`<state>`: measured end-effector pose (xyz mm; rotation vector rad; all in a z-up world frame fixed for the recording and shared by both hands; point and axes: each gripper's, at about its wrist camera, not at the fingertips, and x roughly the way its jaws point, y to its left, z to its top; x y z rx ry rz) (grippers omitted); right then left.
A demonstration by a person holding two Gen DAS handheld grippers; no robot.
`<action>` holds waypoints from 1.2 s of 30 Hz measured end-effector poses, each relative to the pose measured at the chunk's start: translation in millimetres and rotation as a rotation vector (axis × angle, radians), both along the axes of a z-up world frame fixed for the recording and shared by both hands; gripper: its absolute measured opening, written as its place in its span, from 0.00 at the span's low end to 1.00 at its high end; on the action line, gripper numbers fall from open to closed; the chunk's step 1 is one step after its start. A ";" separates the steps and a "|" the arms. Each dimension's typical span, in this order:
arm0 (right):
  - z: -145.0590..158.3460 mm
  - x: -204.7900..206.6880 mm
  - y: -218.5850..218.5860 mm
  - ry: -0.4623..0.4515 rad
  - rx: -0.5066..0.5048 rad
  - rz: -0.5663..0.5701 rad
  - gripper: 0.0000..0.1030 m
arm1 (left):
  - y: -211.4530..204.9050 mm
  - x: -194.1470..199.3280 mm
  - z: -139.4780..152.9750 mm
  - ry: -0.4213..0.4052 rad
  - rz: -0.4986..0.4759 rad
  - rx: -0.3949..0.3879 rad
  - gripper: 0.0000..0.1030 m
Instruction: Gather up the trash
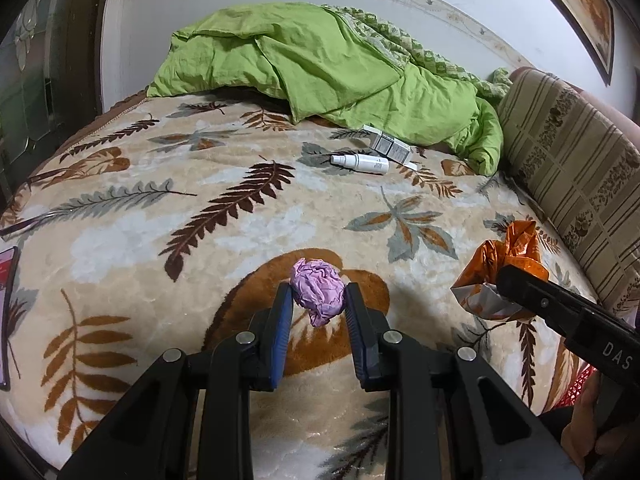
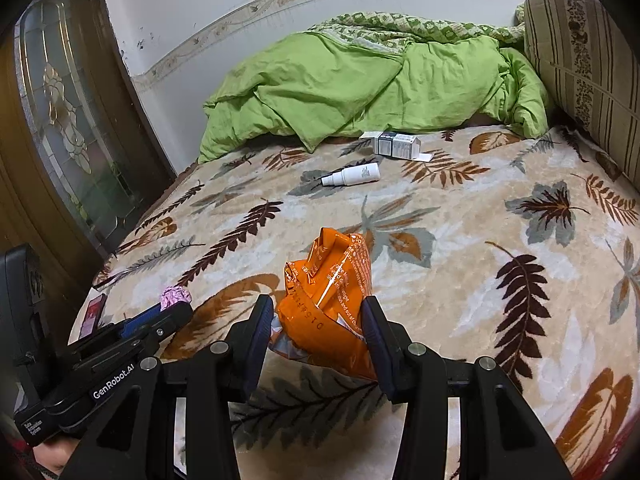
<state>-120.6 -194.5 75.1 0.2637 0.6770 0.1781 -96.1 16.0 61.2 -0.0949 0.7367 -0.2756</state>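
Bedding inventory, leaf-patterned fleece blanket (image 1: 168,184) covering the bed, seen from both wrist cameras.

Item one: crumpled pink paper ball (image 1: 318,296), at the lower centre of the left wrist view, clamped between the blue pads of the left gripper (image 1: 318,300). Both pads pressed against its sides; the ball sat just above the blanket's brown motif. In the right wrist view the same ball showed at 9 o'clock, at the tip of the left gripper.

Item two: orange foil snack wrapper (image 2: 326,300), crumpled, with white print and a silver inner face. Right gripper (image 2: 320,320) was closed on it, one finger pressing each flank, jaws standing partly apart around its bulk. In the left wrist view the wrapper lay at 3 o'clock from the pink ball, well apart from it.

Item three: white spray bottle (image 1: 362,162), lying on its side at 12 o'clock from the pink ball, far up the bed.

Item four: small white carton (image 1: 390,146), flap open, just beyond the bottle.

Item five: rumpled green duvet (image 1: 304,60), heaped at the head of the bed against the wall.

Item six: striped brown cushion (image 1: 568,168), along the right edge.

Item seven: phone (image 2: 93,314), at the bed's left edge.
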 end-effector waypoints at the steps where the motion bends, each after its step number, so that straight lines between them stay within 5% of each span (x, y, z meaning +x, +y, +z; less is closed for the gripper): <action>1: -0.1 0.3 0.6 0.001 0.000 0.000 0.47 | -0.7 0.5 -0.8 0.001 -0.001 0.000 0.25; 36: 0.7 -0.5 1.2 -0.006 0.005 -0.001 0.47 | -5.0 2.1 -4.4 0.010 -0.007 0.006 0.25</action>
